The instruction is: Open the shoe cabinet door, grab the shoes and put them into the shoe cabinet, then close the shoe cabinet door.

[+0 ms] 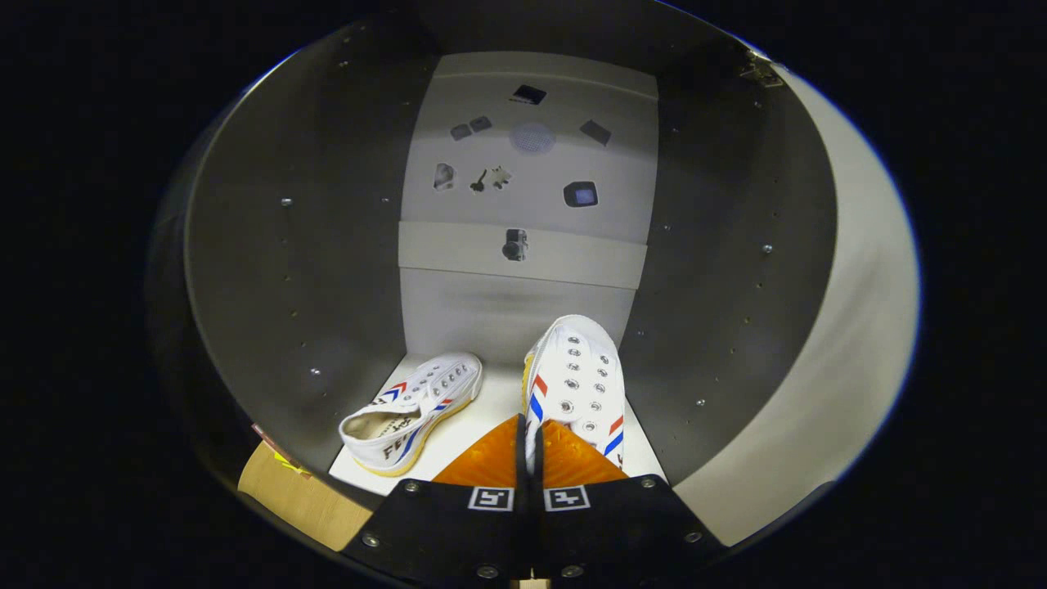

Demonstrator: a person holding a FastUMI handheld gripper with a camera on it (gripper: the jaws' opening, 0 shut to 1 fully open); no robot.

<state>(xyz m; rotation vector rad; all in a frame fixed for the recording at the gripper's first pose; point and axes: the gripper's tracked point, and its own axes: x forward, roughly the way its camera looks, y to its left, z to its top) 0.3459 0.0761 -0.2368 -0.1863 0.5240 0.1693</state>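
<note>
The gripper [530, 446] reaches inside the shoe cabinet [286, 270], its fingers pinched together on the heel edge of the right shoe [577, 384], apparently to set it on the floor beside the left shoe [413, 409] lying ahead-left.

We see two shoes of white cloth: the right shoe [577, 384] shows shiny metal eyelets and is pinched at its heel between the fingers of the hand-held gripper [529, 446], whose pads look ribbed. The left shoe [413, 409] has a rubbery sole. The cabinet [286, 270] walls look smooth, matt board with small metal studs.
</note>
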